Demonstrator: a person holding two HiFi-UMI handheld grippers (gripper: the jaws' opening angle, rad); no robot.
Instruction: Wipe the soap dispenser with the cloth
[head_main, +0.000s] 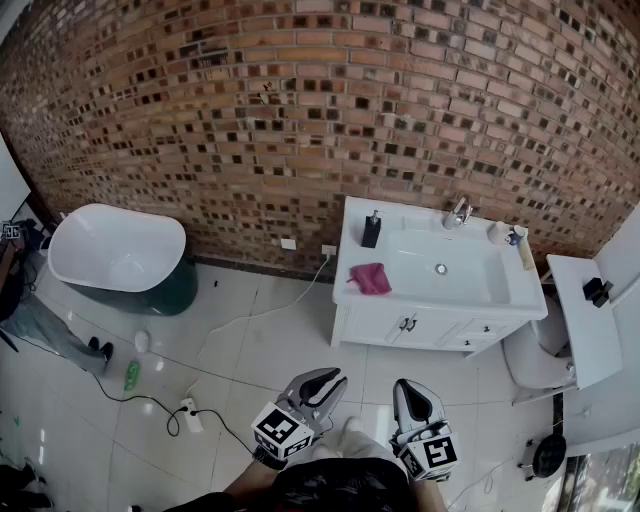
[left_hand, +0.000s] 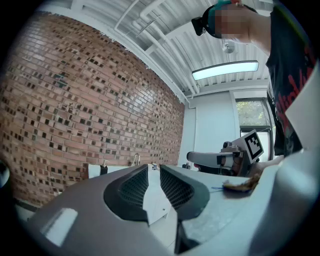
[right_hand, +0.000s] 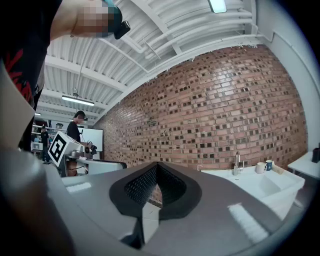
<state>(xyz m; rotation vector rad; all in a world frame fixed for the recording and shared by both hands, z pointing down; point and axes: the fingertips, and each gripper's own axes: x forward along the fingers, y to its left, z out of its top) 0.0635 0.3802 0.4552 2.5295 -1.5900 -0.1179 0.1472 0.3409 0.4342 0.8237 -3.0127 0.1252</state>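
Observation:
A black soap dispenser (head_main: 371, 230) stands at the back left corner of the white vanity top (head_main: 395, 292). It shows small and far in the left gripper view (left_hand: 103, 170). A pink cloth (head_main: 371, 278) lies crumpled on the vanity top in front of it, left of the sink basin (head_main: 450, 268). Both grippers are held low and close to the person, well short of the vanity. My left gripper (head_main: 328, 380) (left_hand: 154, 172) is shut and holds nothing. Beside it, my right gripper (head_main: 409, 390) (right_hand: 157, 171) is also shut and empty.
A faucet (head_main: 459, 213) and two cups (head_main: 503, 234) sit at the sink's back. A white bathtub (head_main: 115, 255) stands at the left by the brick wall. A power strip (head_main: 190, 414) with cables and a green bottle (head_main: 131, 375) lie on the tiled floor. A toilet (head_main: 535, 360) and a white shelf (head_main: 585, 320) are on the right.

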